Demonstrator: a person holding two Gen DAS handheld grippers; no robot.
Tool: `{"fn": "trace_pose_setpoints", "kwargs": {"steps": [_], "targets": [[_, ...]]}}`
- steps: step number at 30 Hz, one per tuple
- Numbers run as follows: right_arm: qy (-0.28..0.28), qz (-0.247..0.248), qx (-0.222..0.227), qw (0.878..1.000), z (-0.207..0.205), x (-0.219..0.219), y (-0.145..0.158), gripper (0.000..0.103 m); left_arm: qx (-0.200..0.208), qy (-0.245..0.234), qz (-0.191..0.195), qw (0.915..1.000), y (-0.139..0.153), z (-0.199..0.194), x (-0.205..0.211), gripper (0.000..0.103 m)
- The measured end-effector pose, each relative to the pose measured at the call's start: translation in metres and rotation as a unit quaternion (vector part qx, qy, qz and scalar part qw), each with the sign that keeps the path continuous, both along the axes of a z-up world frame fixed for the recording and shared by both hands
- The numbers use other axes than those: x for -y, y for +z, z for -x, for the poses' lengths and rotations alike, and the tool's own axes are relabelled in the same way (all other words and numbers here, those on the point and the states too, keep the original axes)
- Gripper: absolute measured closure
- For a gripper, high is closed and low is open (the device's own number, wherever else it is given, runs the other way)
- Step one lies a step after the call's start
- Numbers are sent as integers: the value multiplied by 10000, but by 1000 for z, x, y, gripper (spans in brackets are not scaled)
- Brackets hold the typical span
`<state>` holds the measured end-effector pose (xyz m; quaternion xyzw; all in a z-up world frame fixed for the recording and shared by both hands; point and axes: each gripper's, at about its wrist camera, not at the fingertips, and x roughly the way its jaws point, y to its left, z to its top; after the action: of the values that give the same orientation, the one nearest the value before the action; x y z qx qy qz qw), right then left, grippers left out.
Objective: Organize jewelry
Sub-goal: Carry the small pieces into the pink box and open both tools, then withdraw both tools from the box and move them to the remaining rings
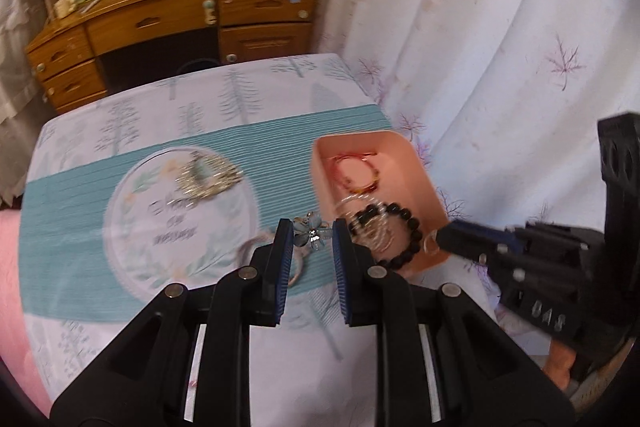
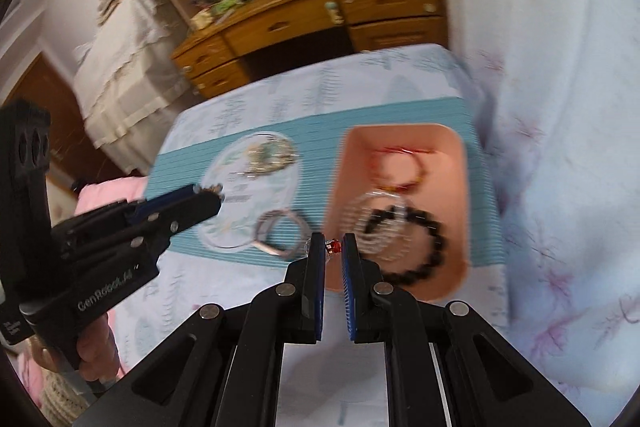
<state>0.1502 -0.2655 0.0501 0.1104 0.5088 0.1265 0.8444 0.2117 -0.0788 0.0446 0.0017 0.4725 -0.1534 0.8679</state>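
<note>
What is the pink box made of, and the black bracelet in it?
The open pink rectangular box looks like smooth matte plastic: thin even walls, rounded corners. The black round-bead bracelet shows glossy highlights on each bead, so polished stone or glass, perhaps plastic; the blur leaves that open.

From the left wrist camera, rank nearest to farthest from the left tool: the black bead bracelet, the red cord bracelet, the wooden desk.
1. Black bead bracelet, just right of the left tool, at the pink tray's near end.
2. Red cord bracelet, deeper in the tray.
3. Wooden desk, far behind.
</note>
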Motion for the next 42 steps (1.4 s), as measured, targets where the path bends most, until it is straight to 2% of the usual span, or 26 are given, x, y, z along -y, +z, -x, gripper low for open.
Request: {"fn": "trace_pose_setpoints", "kwargs": {"steps": [7, 13, 14, 16, 17, 18, 24, 31, 42], "targets": [[-313, 7, -422, 9986, -12, 33, -36, 95, -406, -24, -130, 9991, -41, -38, 48, 86], [-502, 41, -698, 9963, -26, 40, -61, 92, -618, -174, -290, 9975, -60, -42, 60, 85], [-514, -18, -738, 9959, -27, 41, -64, 90, -639, -175, -304, 9973, -62, -42, 58, 83], [-541, -18, -750, 9957, -29, 42, -69, 86, -656, -160, -327, 9972, -63, -40, 55, 75], [-550, -23, -753, 9956, -30, 41, -69, 86, -651, -139, -334, 9972, -63, -38, 53, 66], [-545, -51, -756, 9956, -29, 40, -70, 86, -641, -125, -332, 9973, -62, -37, 50, 61], [-373, -18, -646, 9972, -20, 26, -61, 86, -488, -57, -309, 9983, -50, -19, 30, 61], [115, 111, -439, 9989, 3, -15, -43, 86, -157, 81, -571, 9982, -37, 22, -15, 61], [1061, 179, -178, 9940, 45, -107, -23, 84, 388, 963, -973, 9898, -13, 99, -114, 60]]}}
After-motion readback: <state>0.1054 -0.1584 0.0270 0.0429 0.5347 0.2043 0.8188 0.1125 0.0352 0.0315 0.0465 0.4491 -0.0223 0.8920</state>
